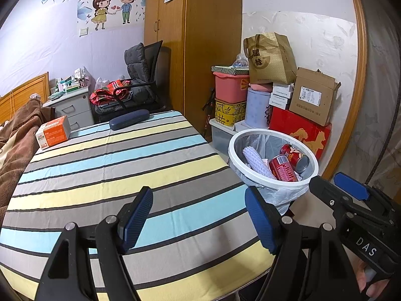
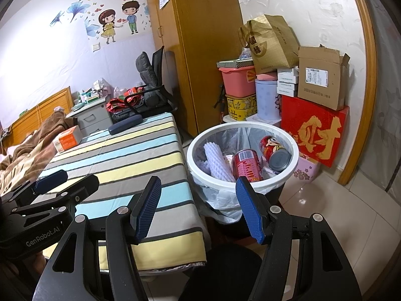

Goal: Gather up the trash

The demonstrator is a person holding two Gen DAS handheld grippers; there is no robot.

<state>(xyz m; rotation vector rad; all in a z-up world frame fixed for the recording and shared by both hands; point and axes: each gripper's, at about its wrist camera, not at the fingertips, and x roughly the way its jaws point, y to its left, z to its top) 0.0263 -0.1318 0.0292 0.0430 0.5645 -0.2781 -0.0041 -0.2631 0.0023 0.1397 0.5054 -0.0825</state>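
Both tools are empty and spread wide: the left tool (image 1: 198, 219) hangs over the striped worktop (image 1: 120, 165), the right tool (image 2: 198, 208) sits just beside it, aimed more toward the white-rimmed bin (image 2: 242, 186) standing on the floor off the worktop's corner. Nothing is pinched between either pair of blue pads.

To my eye the trash is mostly where it belongs. Inside the bin's plastic liner lie two red cans (image 2: 246, 166), one of them with a cartoon face (image 2: 274, 149), and a bumpy white foam sleeve (image 2: 216, 161), all tipped at loose angles as dropped things lie. The bin stands close against the worktop edge, which I take to be deliberate, so that a short carry is enough.

What is left on the striped cloth does not look like rubbish: an orange-and-white box (image 1: 53, 131) near the far left edge and a dark blue case (image 1: 129, 122) at the far end. Whether either counts as trash I cannot tell; if not, the collecting looks about done.

Round about, it is a crowded bedroom: a brown blanket (image 1: 17, 135) on the bed to the left, a grey drawer unit (image 1: 72, 110), a chair piled with clothes (image 1: 135, 85), a wooden wardrobe (image 1: 190, 45), and boxes stacked in the corner behind the bin, topped by a gold paper bag (image 1: 272, 59). Pale tiles (image 2: 338, 213) cover the floor.
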